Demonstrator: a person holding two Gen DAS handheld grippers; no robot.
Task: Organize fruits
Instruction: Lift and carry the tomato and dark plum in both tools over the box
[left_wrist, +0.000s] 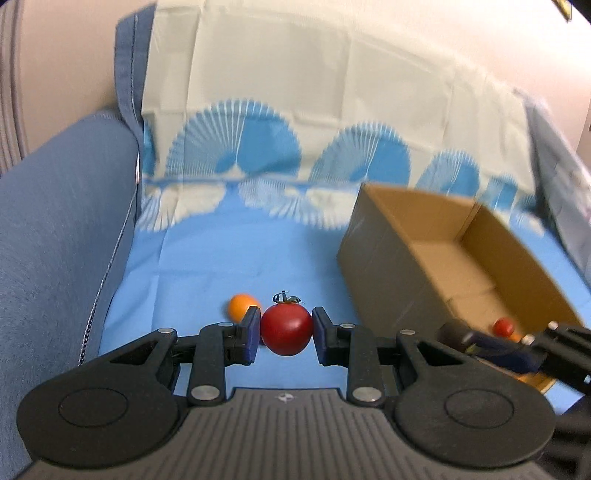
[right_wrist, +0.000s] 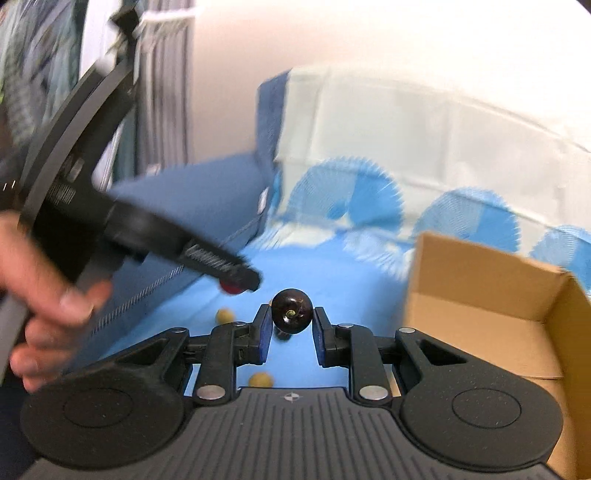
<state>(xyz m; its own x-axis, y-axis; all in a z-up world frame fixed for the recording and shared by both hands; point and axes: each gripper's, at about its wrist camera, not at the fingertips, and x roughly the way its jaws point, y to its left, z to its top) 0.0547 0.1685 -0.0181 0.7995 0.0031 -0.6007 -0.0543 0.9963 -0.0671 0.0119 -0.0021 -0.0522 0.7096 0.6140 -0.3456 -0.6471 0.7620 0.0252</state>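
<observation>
A: Nearest, the left gripper (left_wrist: 286, 334) is clamped on a red tomato (left_wrist: 286, 330) at its widest part, stem up, off the blue cloth (left_wrist: 207, 258).

B: It's likely light, smooth and easily bruised, so squeeze gently. The right one?

A: The right gripper (right_wrist: 291, 321) is nearly closed, pinching a dark round fruit (right_wrist: 291, 310), probably firm but slippery.

B: Beyond?

A: An orange fruit (left_wrist: 240, 306) lies on the cloth; the cardboard box (left_wrist: 388, 251) already holds a small red fruit (left_wrist: 503, 326).
</observation>
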